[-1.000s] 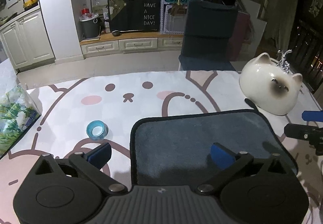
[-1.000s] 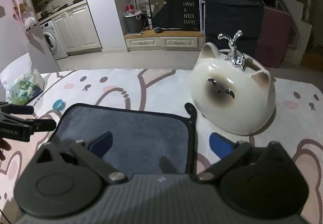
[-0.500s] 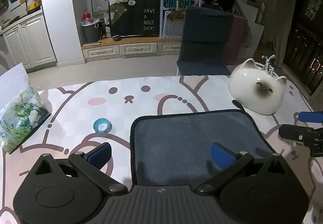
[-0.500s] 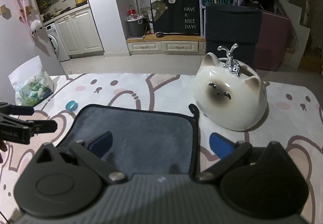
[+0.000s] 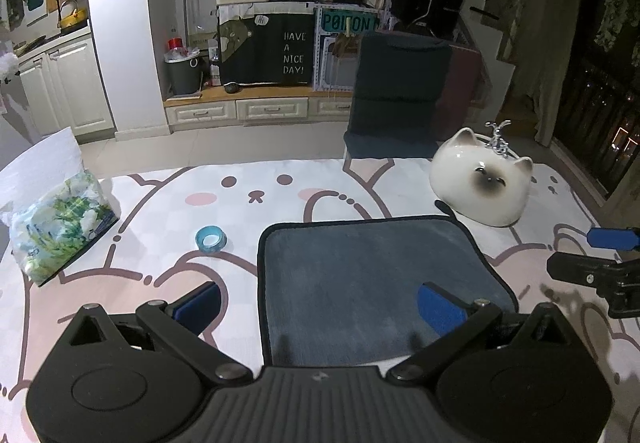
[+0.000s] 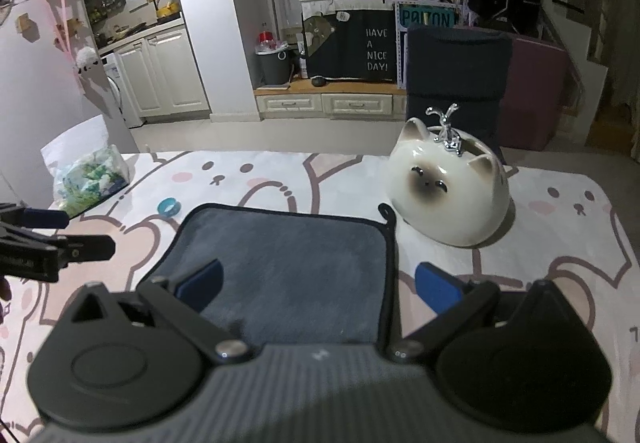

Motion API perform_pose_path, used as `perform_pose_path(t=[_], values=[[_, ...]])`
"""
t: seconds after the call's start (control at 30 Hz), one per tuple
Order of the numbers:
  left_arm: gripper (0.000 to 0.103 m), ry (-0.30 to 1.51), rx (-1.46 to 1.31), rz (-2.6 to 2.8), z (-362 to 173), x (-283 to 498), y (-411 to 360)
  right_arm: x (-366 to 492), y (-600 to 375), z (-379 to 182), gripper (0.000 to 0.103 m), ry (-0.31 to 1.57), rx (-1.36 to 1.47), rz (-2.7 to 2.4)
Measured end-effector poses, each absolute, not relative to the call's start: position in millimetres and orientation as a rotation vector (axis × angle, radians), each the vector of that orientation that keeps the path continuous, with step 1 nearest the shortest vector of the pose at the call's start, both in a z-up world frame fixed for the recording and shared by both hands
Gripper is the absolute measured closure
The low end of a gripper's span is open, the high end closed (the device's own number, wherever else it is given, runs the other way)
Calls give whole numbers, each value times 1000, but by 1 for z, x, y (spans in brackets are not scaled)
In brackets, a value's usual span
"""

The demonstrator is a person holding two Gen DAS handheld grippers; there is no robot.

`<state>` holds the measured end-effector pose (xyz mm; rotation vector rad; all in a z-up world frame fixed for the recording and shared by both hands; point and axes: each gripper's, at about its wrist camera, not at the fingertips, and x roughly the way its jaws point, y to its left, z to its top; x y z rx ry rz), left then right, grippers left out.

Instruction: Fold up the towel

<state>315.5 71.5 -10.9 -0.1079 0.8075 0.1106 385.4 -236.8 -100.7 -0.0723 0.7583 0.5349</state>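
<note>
Both grippers, your left gripper [image 5: 320,307] and right gripper [image 6: 318,285], are hanging wide open, holding nothing. You are starting: towel [image 5: 376,283] is lying flat on the table [image 5: 280,191]. Next, pinch its near corners.

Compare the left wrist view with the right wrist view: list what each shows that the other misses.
Only the left wrist view shows the right gripper at its right edge, jaws apart, and dark windows with city lights.

Only the right wrist view shows the left gripper at its left edge, jaws apart, plus a washing machine beside the white cabinets.

Both show the grey towel lying flat on the bunny-print tablecloth, the ceramic cat bowl by its far right corner, the blue tape roll, the tissue pack, and the "HAVE A NICE DAY!" curtain.
</note>
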Motion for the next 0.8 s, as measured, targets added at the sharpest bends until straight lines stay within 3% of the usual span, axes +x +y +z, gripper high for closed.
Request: perform_pose_path(t=[0.8], values=[[0,750,-120,113,31,207,49,283,-269,-63,0,705,-61,534]])
